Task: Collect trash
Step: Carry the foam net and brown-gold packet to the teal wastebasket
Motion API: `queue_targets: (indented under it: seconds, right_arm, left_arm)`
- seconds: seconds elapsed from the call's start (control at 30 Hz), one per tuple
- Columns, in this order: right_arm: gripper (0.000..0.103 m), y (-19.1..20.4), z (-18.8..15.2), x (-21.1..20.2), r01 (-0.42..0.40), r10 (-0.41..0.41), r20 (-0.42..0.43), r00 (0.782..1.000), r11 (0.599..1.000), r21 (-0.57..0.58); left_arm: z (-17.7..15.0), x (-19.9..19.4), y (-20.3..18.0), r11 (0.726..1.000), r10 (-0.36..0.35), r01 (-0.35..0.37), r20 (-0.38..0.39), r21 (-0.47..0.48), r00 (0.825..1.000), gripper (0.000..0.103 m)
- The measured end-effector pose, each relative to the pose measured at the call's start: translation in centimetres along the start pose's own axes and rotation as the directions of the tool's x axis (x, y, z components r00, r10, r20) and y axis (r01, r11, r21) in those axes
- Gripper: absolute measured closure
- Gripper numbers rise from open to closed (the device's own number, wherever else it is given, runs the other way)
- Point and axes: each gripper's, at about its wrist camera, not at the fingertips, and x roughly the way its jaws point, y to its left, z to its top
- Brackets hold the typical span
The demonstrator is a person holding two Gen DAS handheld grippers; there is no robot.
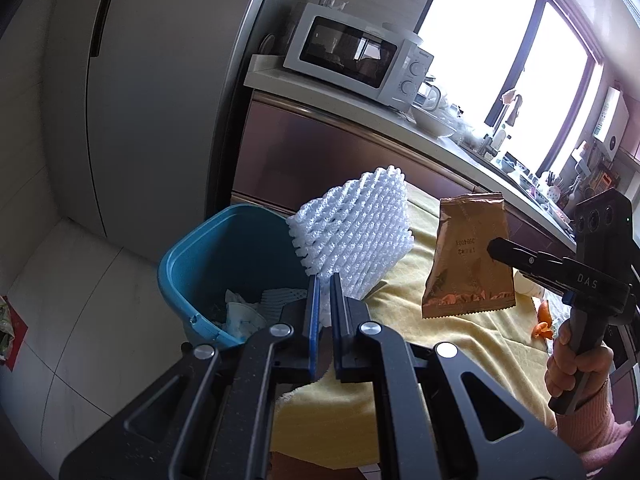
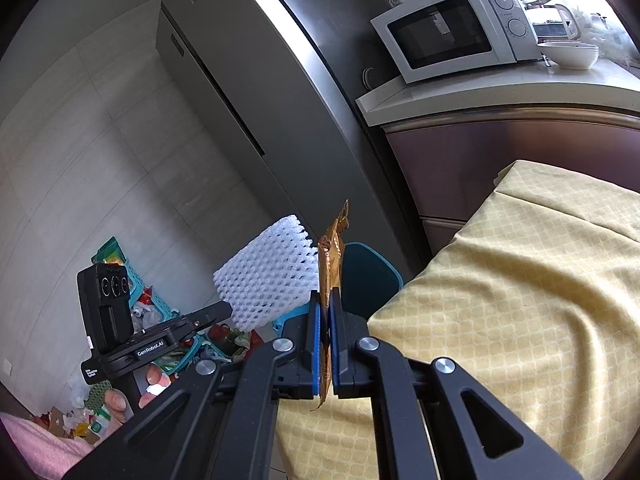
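Observation:
My left gripper (image 1: pixel 325 280) is shut on a white foam fruit net (image 1: pixel 356 232) and holds it over the near edge of a blue trash bin (image 1: pixel 208 252) that has crumpled trash inside. My right gripper (image 2: pixel 325 294) is shut on a brown snack wrapper (image 2: pixel 331 256), held upright above the table edge. In the left wrist view the wrapper (image 1: pixel 468 256) hangs from the right gripper (image 1: pixel 494 246), to the right of the net. In the right wrist view the net (image 2: pixel 266 280) hangs left of the wrapper, with the bin (image 2: pixel 372 276) behind.
A table with a yellow cloth (image 2: pixel 520 280) lies to the right of the bin. A fridge (image 1: pixel 160 100), a counter with a microwave (image 1: pixel 360 60) and dishes stand behind. A teal basket of trash (image 2: pixel 140 304) sits on the floor. Orange scraps (image 1: pixel 544 320) lie on the cloth.

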Motion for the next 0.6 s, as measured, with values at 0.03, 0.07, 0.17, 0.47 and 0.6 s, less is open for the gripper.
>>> queue_targets:
  seconds: [0.03,0.07,0.17,0.47,0.6]
  right_arm:
    - [0.100,0.2,0.1,0.3,-0.001,0.001,-0.003,1.000,1.000,-0.001]
    - [0.100,0.3,0.2,0.5,-0.002,0.002,-0.006,1.000,1.000,-0.002]
    - [0.100,0.5,0.4,1.1,-0.007,0.007,-0.015,1.000,1.000,-0.003]
    - [0.100,0.9,0.7,2.7,-0.013,0.013,-0.042,0.999,1.000,-0.005]
    - [0.100,1.1,0.8,3.5,-0.014,0.013,-0.057,0.998,1.000,-0.009]
  left_arm:
    - [0.0,0.0,0.2,1.000,0.003,-0.003,0.000,-0.003,1.000,0.097]
    - [-0.1,0.0,0.3,1.000,0.007,-0.007,0.000,-0.005,1.000,0.097]
    - [-0.2,0.1,0.8,1.000,0.013,-0.013,-0.004,-0.017,1.000,0.097]
    - [-0.4,0.5,2.0,0.998,0.037,-0.037,-0.011,-0.043,0.999,0.097]
    - [-0.5,0.5,2.5,0.998,0.044,-0.044,-0.013,-0.051,0.999,0.097]
